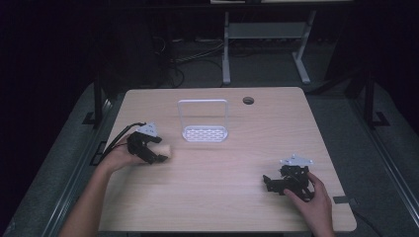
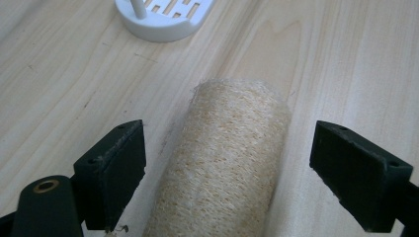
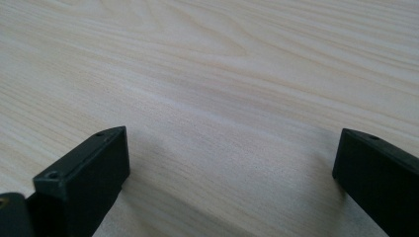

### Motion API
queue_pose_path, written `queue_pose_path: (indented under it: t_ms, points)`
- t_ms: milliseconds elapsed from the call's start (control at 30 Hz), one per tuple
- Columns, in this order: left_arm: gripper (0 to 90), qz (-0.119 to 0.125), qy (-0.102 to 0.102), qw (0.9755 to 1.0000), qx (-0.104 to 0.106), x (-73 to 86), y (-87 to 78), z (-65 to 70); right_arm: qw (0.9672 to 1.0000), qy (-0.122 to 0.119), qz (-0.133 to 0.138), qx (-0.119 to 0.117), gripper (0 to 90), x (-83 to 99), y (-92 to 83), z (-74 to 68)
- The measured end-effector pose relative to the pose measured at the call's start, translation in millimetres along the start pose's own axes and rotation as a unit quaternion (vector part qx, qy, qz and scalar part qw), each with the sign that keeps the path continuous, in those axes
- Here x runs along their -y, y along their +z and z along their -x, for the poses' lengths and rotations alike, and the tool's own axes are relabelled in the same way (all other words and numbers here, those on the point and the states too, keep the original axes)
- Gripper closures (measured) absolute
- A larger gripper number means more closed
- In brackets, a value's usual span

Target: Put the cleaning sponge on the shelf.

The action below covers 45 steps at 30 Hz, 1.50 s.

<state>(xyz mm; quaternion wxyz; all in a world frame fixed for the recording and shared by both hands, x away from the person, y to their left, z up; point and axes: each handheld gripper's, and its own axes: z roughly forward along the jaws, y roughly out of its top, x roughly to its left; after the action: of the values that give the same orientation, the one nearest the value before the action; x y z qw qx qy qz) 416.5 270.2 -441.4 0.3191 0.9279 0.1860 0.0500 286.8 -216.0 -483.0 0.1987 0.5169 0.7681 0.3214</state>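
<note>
A tan loofah roll (image 2: 227,158) lies flat on the wooden table (image 1: 237,158), its far end pointing toward a white rack. My left gripper (image 2: 227,177) is open and straddles the roll, one jaw on each side with a gap to each. In the high view the left gripper (image 1: 150,150) sits at the table's left with the roll's end (image 1: 167,150) poking out past it. My right gripper (image 1: 272,183) rests open near the front right, with bare wood between its jaws (image 3: 227,182).
A white rack (image 1: 204,121) with a slotted base and a tall wire hoop stands at mid-table toward the back; its base (image 2: 163,17) shows beyond the roll. A round cable hole (image 1: 248,100) is near the far edge.
</note>
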Motion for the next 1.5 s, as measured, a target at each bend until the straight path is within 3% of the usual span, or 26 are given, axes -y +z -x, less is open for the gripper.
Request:
queue_pose_path:
  t_ms: [533, 967, 1167, 1367, 1500]
  points:
    - [15.1, -0.028, 0.005, 0.9996, -0.001, 1.9, 10.4, 0.4, 1.0000, 0.000, 0.000, 0.000, 0.6, 0.0, 0.0, 0.0]
    - [30.2, -0.032, 0.009, 0.9994, -0.011, 1.3, 7.7, 0.3, 1.0000, 0.000, 0.000, 0.000, 0.5, 0.0, 0.0, 0.0]
    - [37.8, -0.034, 0.002, 0.9994, -0.005, 1.3, 7.6, 0.3, 1.0000, 0.000, 0.000, 0.000, 0.5, 0.0, 0.0, 0.0]
    - [40.0, -0.036, -0.007, 0.9993, -0.005, 1.4, 7.0, 0.3, 1.0000, 0.000, 0.000, 0.000, 0.5, 0.0, 0.0, 0.0]
    - [40.2, -0.035, -0.024, 0.9990, -0.011, 0.9, 7.3, 0.8, 1.0000, 0.000, 0.000, 0.000, 0.5, 0.0, 0.0, 0.0]
